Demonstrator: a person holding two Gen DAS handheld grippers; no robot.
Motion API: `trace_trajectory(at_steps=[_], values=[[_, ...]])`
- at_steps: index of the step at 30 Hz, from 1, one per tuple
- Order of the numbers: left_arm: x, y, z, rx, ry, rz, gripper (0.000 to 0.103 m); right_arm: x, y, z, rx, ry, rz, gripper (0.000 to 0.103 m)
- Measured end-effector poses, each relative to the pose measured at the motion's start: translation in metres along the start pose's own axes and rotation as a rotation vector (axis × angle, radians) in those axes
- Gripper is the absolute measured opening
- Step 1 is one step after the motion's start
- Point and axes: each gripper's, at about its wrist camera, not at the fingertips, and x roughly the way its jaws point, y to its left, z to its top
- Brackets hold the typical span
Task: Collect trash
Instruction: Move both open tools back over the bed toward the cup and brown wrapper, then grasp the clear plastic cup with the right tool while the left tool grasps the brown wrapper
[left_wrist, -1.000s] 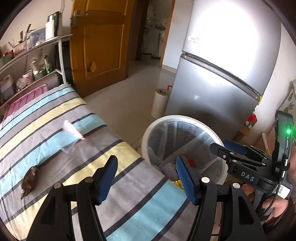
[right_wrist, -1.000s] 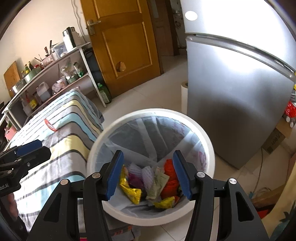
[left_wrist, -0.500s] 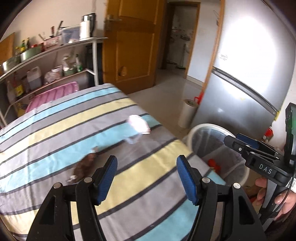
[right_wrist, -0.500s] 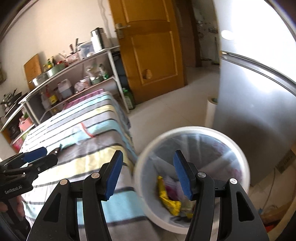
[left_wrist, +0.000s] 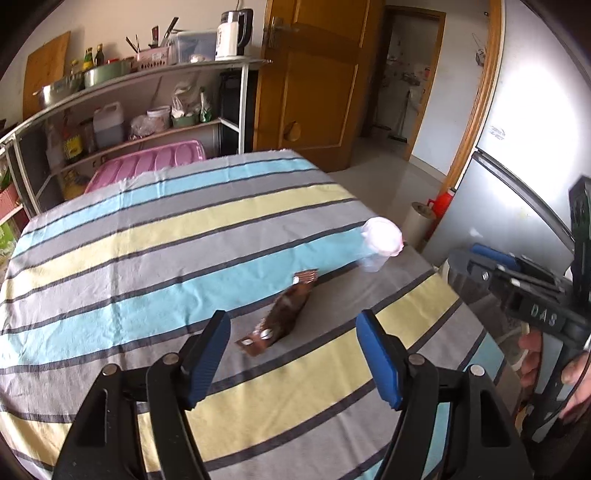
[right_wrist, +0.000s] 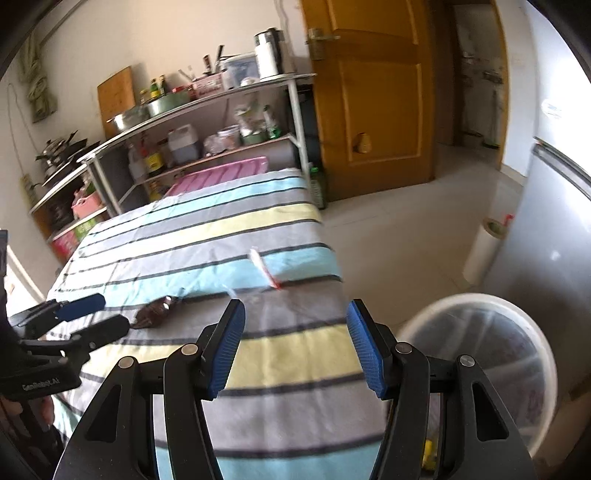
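A brown snack wrapper (left_wrist: 282, 312) lies on the striped tablecloth (left_wrist: 147, 236), just ahead of my open, empty left gripper (left_wrist: 295, 352). A clear plastic cup with a pinkish lid (left_wrist: 380, 243) lies on its side near the table's right edge. In the right wrist view the wrapper (right_wrist: 153, 314) is at the left and the cup (right_wrist: 264, 269) lies ahead of my open, empty right gripper (right_wrist: 295, 349). The white trash bin (right_wrist: 480, 365) with a clear liner stands on the floor at the right of the table.
A metal shelf rack (left_wrist: 140, 110) with bottles, pots and a pink tray stands behind the table. A silver fridge (left_wrist: 524, 155) stands at the right with a paper roll (right_wrist: 484, 247) beside it. An orange door (left_wrist: 314, 77) is behind.
Both grippers have swung left, away from the trash bin and toward the table. The wrapper and cup now lie ahead of the grippers. Both stay open and empty.
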Motion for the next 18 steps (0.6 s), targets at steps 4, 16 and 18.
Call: trace_trajectory(at_steps=[4,16,18], values=[[0.008,0.008,-0.001,-0.011,0.028,-0.024,0.075,0.016,0.012,0.008,-0.042,0.014,0.018,0.058],[0.04,0.019,0.004,-0.022,0.085,-0.024,0.075,0.068,0.039,0.026,-0.165,0.068,0.046,0.059],[0.044,0.021,0.005,-0.032,0.09,-0.031,0.075,0.077,0.039,0.028,-0.157,0.09,0.045,0.059]])
